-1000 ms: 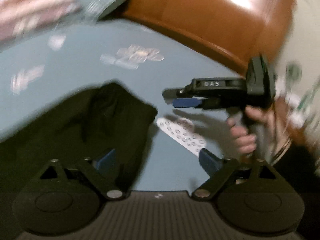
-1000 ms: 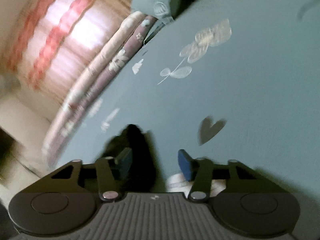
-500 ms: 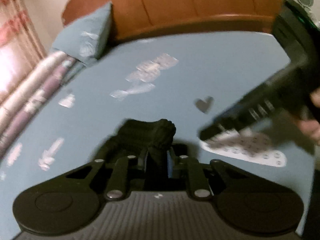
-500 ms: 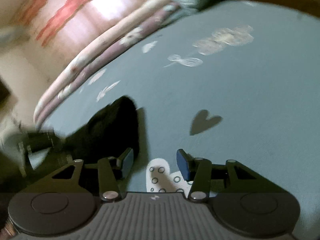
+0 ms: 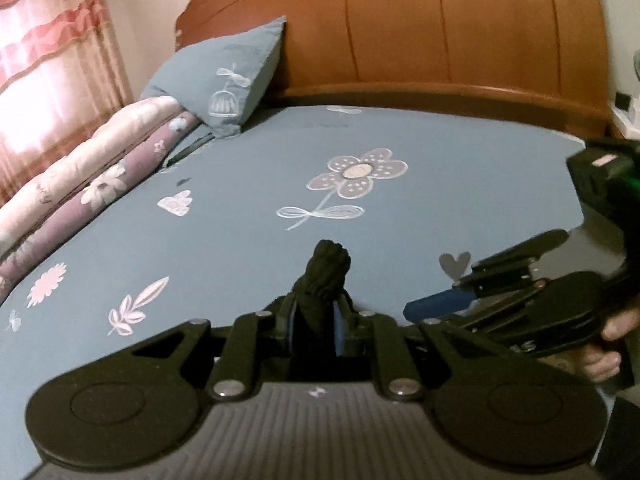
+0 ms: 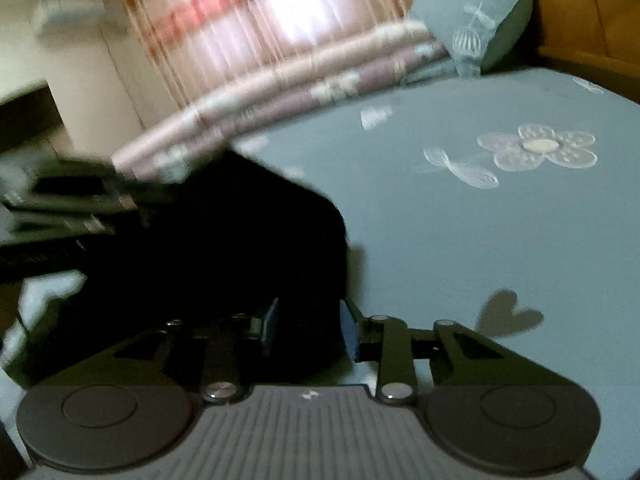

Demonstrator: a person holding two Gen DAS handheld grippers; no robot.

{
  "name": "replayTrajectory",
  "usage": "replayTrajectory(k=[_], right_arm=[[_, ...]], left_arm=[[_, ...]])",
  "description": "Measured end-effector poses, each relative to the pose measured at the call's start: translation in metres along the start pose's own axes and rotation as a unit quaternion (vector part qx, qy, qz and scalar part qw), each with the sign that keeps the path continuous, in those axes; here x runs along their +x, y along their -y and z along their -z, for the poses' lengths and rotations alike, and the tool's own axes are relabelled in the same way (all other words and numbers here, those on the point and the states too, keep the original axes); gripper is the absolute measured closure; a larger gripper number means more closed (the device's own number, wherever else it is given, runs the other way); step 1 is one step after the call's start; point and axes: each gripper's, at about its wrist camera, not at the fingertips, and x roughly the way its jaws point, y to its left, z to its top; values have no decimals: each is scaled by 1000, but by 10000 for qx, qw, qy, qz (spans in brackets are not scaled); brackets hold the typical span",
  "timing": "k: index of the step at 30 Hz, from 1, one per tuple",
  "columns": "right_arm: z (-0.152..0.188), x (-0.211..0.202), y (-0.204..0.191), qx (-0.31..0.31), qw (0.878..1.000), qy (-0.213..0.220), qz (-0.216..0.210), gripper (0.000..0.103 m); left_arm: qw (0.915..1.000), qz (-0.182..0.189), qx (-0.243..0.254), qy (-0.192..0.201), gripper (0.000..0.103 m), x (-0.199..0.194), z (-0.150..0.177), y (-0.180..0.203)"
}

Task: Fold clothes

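A black garment (image 6: 248, 240) lies on the blue bed sheet (image 5: 248, 184). My left gripper (image 5: 316, 320) is shut on a bunched fold of the black garment (image 5: 324, 276), which sticks up between its blue pads. In the right wrist view the left gripper (image 6: 132, 204) is a blur at the cloth's far left edge. My right gripper (image 6: 308, 326) has its jaws closing over the garment's near right edge. Black cloth sits between the pads, and a gap still shows. In the left wrist view the right gripper (image 5: 436, 292) reaches in from the right, held by a hand (image 5: 616, 344).
A wooden headboard (image 5: 440, 40) stands at the far end of the bed. A blue pillow (image 5: 228, 80) leans against it, and a rolled floral quilt (image 5: 92, 184) runs along the left side. A pink striped curtain (image 5: 44, 60) hangs behind the quilt.
The left gripper went from open over the flat garment to shut on a bunch of it, slightly raised. The right gripper's jaws narrowed and now straddle the garment's edge. Both views rolled.
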Motion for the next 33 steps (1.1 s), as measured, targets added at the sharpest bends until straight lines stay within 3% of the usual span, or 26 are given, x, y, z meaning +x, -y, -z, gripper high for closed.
replayTrajectory(k=[1, 3, 6, 11, 15, 19, 29, 31, 33], right_arm=[[-2, 2, 0, 65, 9998, -9, -211, 75], [-5, 13, -3, 93, 9984, -130, -547, 76], [-11, 39, -8, 8, 9970, -384, -669, 76], [-24, 69, -11, 114, 9967, -386, -699, 75], [-32, 88, 17, 1259, 9845, -412, -1152, 71], [-28, 102, 42, 2250, 9663, -321, -1211, 68], [-25, 77, 51, 2609, 9596, -395, -976, 67], [-19, 59, 49, 2559, 9616, -371, -915, 59], [-13, 48, 51, 2666, 9577, -315, -1034, 58]], left_arm=[[10000, -19, -40, 11, 88, -1, 0, -3], [9998, -32, -161, 57, 88, -2, -2, -9], [9994, -111, -266, 174, 88, -7, -5, -17], [9992, -126, -294, 220, 88, -10, -7, -24], [9991, -120, -263, 325, 87, -9, -4, -24], [9988, 0, -338, 347, 86, -3, -4, -24], [9984, 178, -487, 228, 86, 1, 2, -25], [9984, 176, -484, 241, 86, -1, 3, -24], [9984, 214, -466, 237, 86, -1, 3, -22]])
